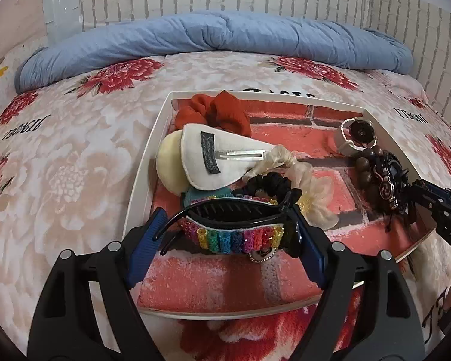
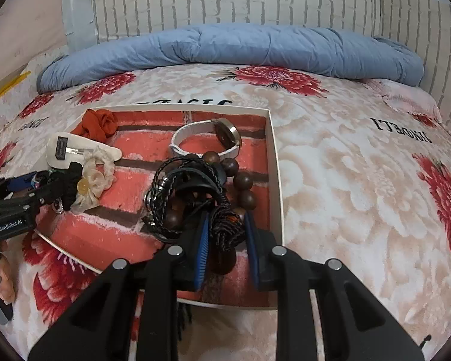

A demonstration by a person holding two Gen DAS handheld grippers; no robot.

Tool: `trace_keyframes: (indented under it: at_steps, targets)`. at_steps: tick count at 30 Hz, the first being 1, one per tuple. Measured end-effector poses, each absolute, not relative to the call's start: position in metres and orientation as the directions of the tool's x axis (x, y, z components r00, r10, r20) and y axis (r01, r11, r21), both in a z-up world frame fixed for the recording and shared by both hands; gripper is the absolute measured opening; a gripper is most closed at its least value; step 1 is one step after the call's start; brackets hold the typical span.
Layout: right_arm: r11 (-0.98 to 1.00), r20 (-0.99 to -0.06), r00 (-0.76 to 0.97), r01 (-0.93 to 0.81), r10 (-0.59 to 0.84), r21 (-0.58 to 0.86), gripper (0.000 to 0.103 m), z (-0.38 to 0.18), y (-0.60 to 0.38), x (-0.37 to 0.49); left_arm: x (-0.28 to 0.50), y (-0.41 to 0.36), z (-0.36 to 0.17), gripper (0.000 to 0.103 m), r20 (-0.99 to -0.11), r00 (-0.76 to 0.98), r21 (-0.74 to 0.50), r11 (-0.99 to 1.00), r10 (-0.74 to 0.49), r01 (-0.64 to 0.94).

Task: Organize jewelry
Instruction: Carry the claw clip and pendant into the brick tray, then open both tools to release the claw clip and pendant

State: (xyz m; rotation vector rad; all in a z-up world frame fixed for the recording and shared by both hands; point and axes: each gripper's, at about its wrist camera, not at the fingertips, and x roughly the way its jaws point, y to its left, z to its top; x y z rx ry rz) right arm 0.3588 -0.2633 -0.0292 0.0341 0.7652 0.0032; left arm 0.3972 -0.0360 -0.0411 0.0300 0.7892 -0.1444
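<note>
A white tray (image 1: 147,162) with a red brick-pattern floor lies on the bed. My left gripper (image 1: 228,225) is shut on a black claw hair clip (image 1: 225,210) together with a rainbow glitter band (image 1: 234,237), over the tray's near left part. My right gripper (image 2: 227,234) is shut on a black braided cord bracelet (image 2: 171,192) tangled with a brown wooden bead bracelet (image 2: 240,180), at the tray's right side. A white-strap watch (image 2: 207,138), an orange scrunchie (image 1: 216,114), a white snap clip (image 1: 207,156), a cream flower scrunchie (image 1: 312,186) and a black scrunchie (image 1: 267,183) lie in the tray.
The bed has a cream blanket with red flowers (image 2: 360,180). A rolled blue quilt (image 2: 225,48) lies along the far edge against a white brick wall (image 2: 240,0). The tray's right wall (image 2: 275,165) stands just right of my right gripper.
</note>
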Motion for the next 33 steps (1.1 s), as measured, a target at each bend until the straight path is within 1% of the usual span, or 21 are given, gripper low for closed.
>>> trace_keyframes:
  at_steps: [6,8,10,12,13,15,19,22,26,28,33]
  targets:
    - [0.999,-0.686,0.727,0.012,0.02,0.042,0.026,-0.03,-0.263,0.355,0.394,-0.037,-0.041,0.08,-0.712,0.695,-0.002,0.99,-0.1,0.14]
    - [0.999,-0.689,0.724,0.012,0.026,0.051,0.029,-0.031,-0.264,0.353,0.392,-0.037,-0.04,0.082,-0.713,0.694,0.003,0.99,-0.097,0.141]
    - [0.999,-0.693,0.72,0.014,0.026,0.053,0.039,-0.031,-0.265,0.352,0.389,-0.036,-0.039,0.083,-0.714,0.693,0.001,0.99,-0.1,0.144]
    - [0.998,-0.69,0.724,0.02,0.025,0.057,0.046,-0.029,-0.266,0.348,0.384,-0.035,-0.038,0.084,-0.714,0.693,0.001,0.989,-0.102,0.146]
    - [0.998,-0.687,0.726,0.022,0.026,0.061,0.048,-0.028,-0.267,0.346,0.381,-0.034,-0.036,0.085,-0.713,0.693,0.0,0.989,-0.104,0.149]
    - [0.998,-0.684,0.729,0.023,0.025,0.06,0.051,-0.026,-0.266,0.342,0.373,-0.032,-0.033,0.09,-0.708,0.7,0.004,0.99,-0.096,0.14]
    - [0.999,-0.661,0.75,0.013,0.019,0.044,0.066,-0.017,-0.263,0.328,0.356,-0.024,-0.023,0.093,-0.693,0.714,-0.007,0.991,-0.102,0.135]
    - [0.999,-0.641,0.767,0.007,0.028,0.053,0.07,-0.01,-0.263,0.312,0.334,-0.014,-0.012,0.098,-0.663,0.743,0.005,0.992,-0.088,0.123]
    - [0.999,-0.619,0.785,0.002,0.027,0.046,0.072,-0.002,-0.262,0.289,0.303,-0.003,0.001,0.098,-0.621,0.781,0.017,0.994,-0.071,0.104]
    - [0.999,-0.605,0.796,0.005,0.026,0.05,0.078,0.001,-0.262,0.276,0.286,0.004,0.009,0.098,-0.603,0.794,0.0,0.996,-0.074,0.093]
    - [0.995,-0.576,0.816,0.014,0.044,0.095,0.079,0.006,-0.265,0.238,0.246,0.014,0.019,0.098,-0.569,0.818,-0.048,0.997,-0.082,0.067]
